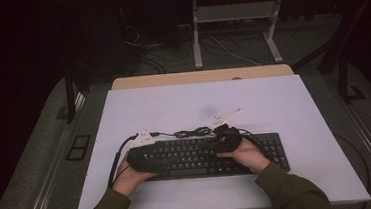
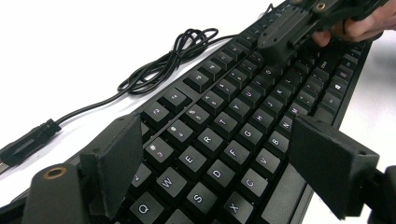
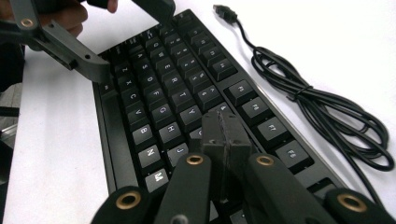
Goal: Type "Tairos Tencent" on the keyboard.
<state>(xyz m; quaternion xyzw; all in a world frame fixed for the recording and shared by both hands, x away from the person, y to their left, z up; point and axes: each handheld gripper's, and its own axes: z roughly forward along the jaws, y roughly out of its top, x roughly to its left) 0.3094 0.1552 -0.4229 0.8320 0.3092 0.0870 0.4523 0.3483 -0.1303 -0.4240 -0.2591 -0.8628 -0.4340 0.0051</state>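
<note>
Keyboard (image 1: pixel 212 155) sits on the near half of the desk (image 1: pixel 173 105), its cable (image 1: pixel 193 132) coiled just beyond the far edge. Left tool (image 2: pixel 219 154) spread wide, straddling the left end over the Q–C keys, probably to steady it. Right tool (image 3: pixel 224 135) pressed together, empty, tip over the middle keys, likely to press one.

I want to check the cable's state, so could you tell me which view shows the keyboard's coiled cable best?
The right gripper view: the coiled cable lies in full on the table beside the keyboard, plug included. The left gripper view shows the cable smaller, farther off. The high view shows the cable as a small tangle.
</note>
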